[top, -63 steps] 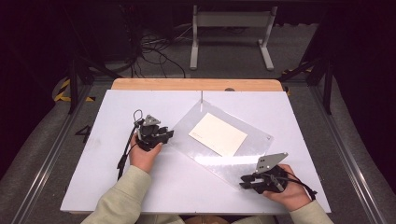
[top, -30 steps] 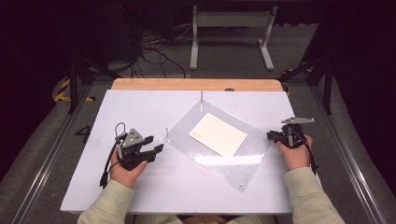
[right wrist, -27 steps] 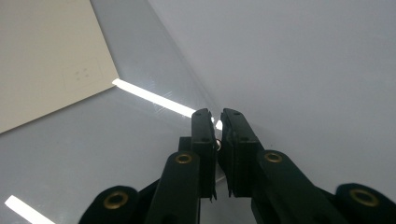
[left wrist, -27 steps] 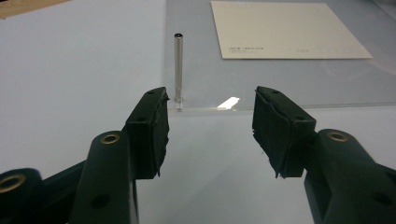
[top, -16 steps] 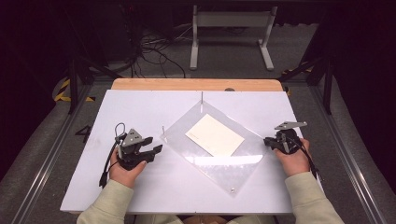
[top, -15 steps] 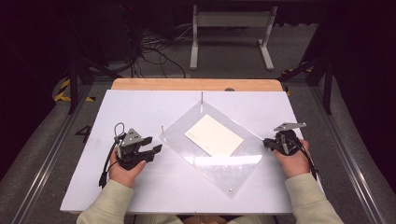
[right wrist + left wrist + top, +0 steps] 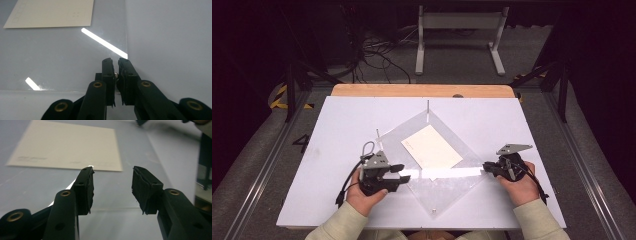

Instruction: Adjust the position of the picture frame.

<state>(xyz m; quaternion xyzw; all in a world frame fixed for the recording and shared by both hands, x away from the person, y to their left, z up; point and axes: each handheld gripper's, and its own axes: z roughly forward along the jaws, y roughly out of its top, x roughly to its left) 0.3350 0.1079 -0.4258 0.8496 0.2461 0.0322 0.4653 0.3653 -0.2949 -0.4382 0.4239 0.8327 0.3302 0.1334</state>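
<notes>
White tabletop (image 7: 337,130) is carrying a clear plastic sheet (image 7: 447,187) lying flat, turned like a diamond, at the middle of the near half. A cream paper card (image 7: 432,153) is resting on or under its far portion; which of the two cannot be told.

The right gripper (image 7: 488,168) is sitting at the sheet's right corner. In the right gripper view its jaws are clenched on a small metal peg (image 7: 115,74) at the corner of the sheet (image 7: 62,55). The left gripper (image 7: 404,172) is hovering over the sheet's left edge, and in the left gripper view (image 7: 112,187) its jaws are standing spread apart with nothing between them, pointing toward the card (image 7: 67,145).

The sheet is looking thin, glossy and light. It is probably stiff enough to hold its shape, yet slippery against the smooth table and liable to flex or scratch. Flat faces are offering no purchase; the corner pegs and the bare edges are the sensible places to grip. Similar pegs are standing at the far corner (image 7: 427,106), the left corner (image 7: 377,133) and the near corner (image 7: 433,211).

Nothing is blocking either gripper on the table. A wooden strip (image 7: 422,90) is running along the far edge, with a tangle of cables (image 7: 377,55) and a metal stand (image 7: 459,35) on the floor beyond, well apart from the work.
</notes>
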